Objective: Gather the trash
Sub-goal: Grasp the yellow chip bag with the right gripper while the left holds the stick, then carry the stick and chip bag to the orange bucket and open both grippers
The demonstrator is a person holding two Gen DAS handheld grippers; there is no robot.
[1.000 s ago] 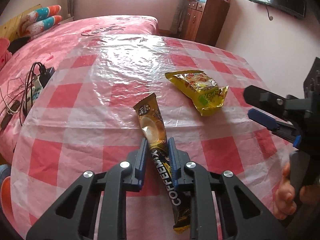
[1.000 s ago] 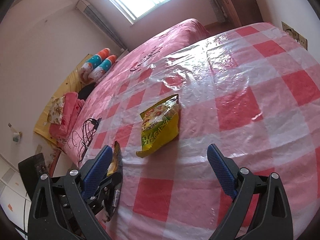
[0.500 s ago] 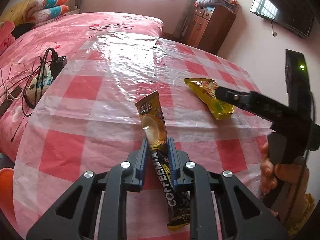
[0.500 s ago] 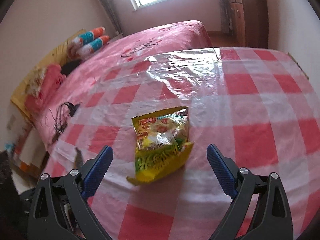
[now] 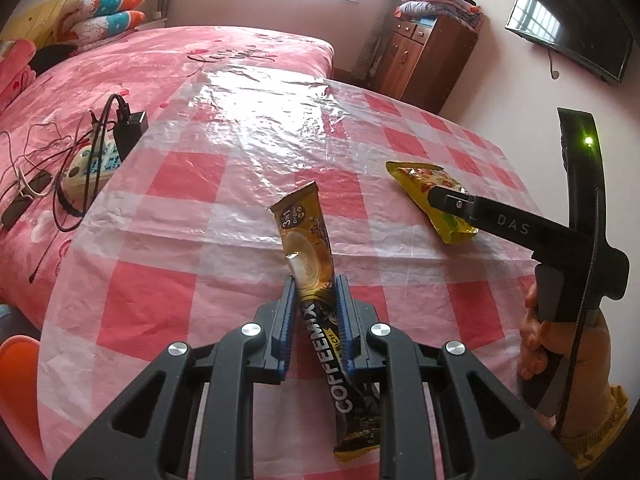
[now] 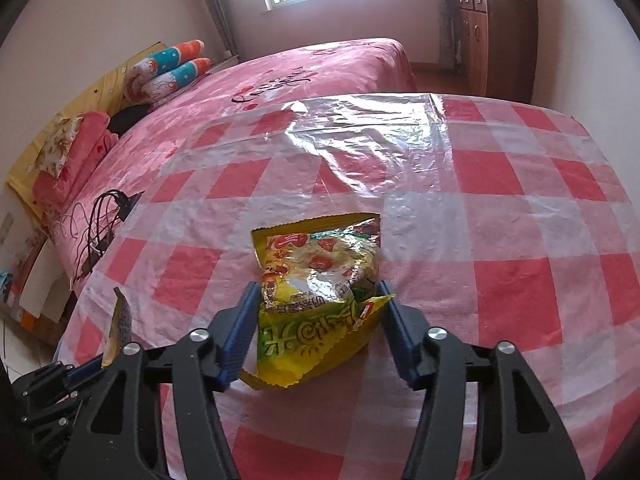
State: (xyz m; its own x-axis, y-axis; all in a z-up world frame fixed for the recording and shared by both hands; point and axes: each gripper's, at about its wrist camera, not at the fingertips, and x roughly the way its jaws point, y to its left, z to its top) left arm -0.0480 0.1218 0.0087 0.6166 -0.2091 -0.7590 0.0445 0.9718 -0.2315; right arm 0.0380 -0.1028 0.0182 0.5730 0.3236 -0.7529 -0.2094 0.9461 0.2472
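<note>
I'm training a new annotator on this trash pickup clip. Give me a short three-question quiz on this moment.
1. True or false: the left gripper is shut on the coffee sachet.
2. Which lies between the right gripper's fingers: (a) power strip, (b) snack bag, (c) pillow?
3. Fill in: the snack bag rests on the ___ tablecloth.

Key
1. True; the sachet is pinched and lifted off the cloth.
2. (b); the fingers flank it, and whether they are already pressing it is unclear.
3. Checked (red and white, under clear plastic).
</note>
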